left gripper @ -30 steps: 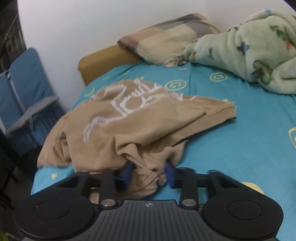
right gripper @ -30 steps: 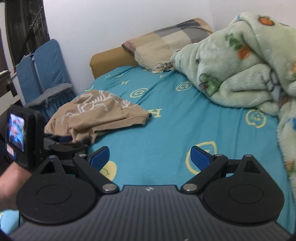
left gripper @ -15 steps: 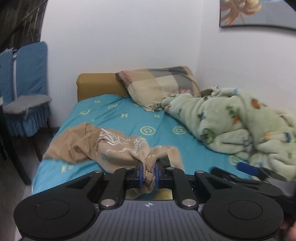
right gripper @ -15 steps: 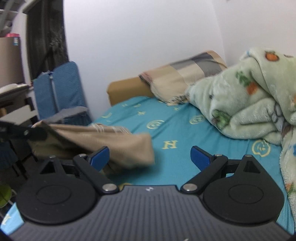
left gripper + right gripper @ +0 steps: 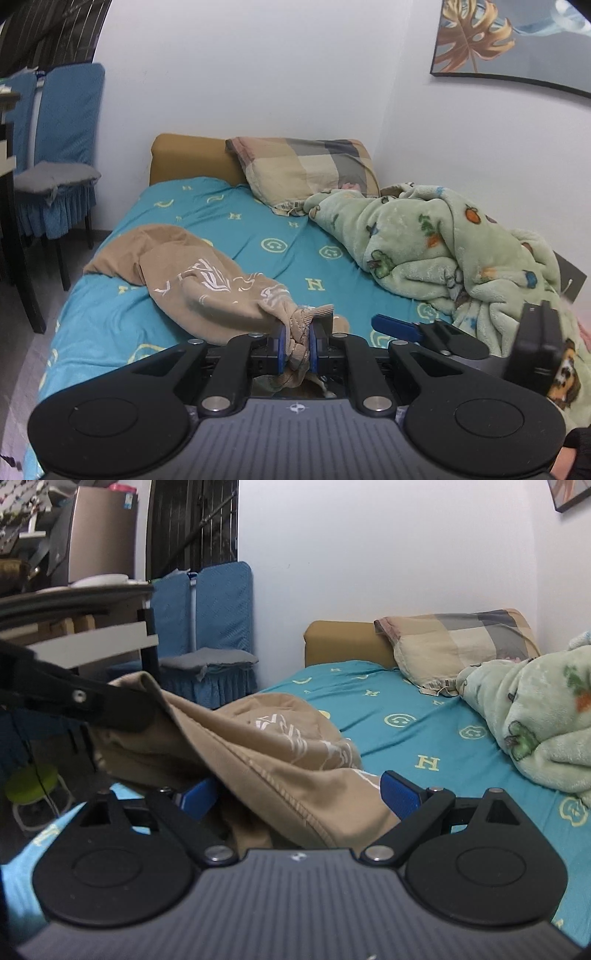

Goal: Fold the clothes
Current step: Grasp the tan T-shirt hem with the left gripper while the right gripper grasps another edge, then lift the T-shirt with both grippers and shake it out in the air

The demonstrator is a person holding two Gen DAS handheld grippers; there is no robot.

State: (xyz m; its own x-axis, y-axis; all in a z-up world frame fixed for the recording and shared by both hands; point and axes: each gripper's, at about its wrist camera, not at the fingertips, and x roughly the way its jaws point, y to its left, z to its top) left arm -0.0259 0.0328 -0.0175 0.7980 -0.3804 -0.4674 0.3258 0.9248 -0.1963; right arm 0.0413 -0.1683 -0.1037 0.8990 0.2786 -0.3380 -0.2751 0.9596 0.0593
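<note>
One shirt [image 5: 192, 280], tan with white print, trails from the left gripper [image 5: 296, 341], which pinches a bunched edge, back across the bed [image 5: 258, 229] toward the far left. The right gripper [image 5: 301, 795] stands spread, with a hem of the shirt draped between its fingers, so it looks better placed to take the second grip.

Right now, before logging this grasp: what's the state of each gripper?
Left gripper: shut on the tan shirt, bunched fabric pinched between the jaws.
Right gripper: open, jaws wide apart around a shirt edge, not clamped.
</note>
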